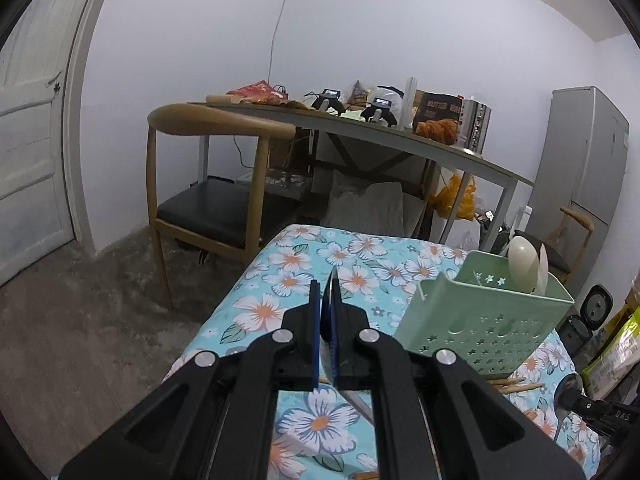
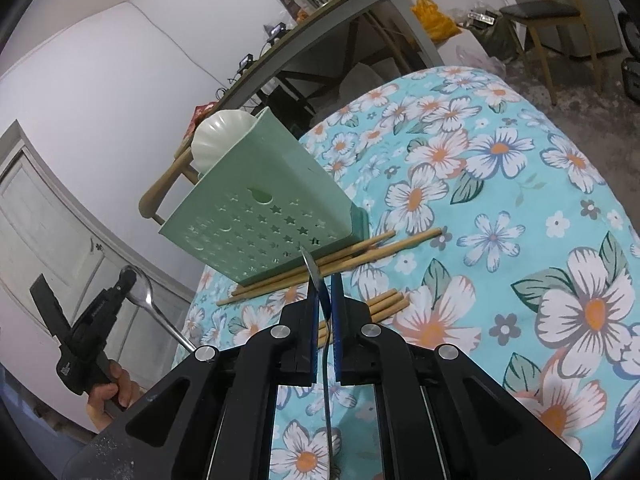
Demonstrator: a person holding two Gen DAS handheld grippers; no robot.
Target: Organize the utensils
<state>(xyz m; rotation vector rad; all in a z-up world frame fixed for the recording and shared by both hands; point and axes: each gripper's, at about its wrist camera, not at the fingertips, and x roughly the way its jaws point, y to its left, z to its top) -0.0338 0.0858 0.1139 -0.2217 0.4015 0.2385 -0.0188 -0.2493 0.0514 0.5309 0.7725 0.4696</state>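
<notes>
In the left wrist view my left gripper is shut on a metal spoon seen edge-on, raised over the floral tablecloth. To its right stands the green perforated utensil holder with a white spoon in it. In the right wrist view my right gripper is shut on a second metal spoon, its tip just short of the green holder. Several wooden chopsticks lie on the cloth at the holder's foot. A hand holds the left gripper at the lower left, its spoon pointing up.
Beyond the floral table stands a wooden chair beside a cluttered desk. A grey fridge stands at the right and a white door at the left. The table's left edge drops to grey floor.
</notes>
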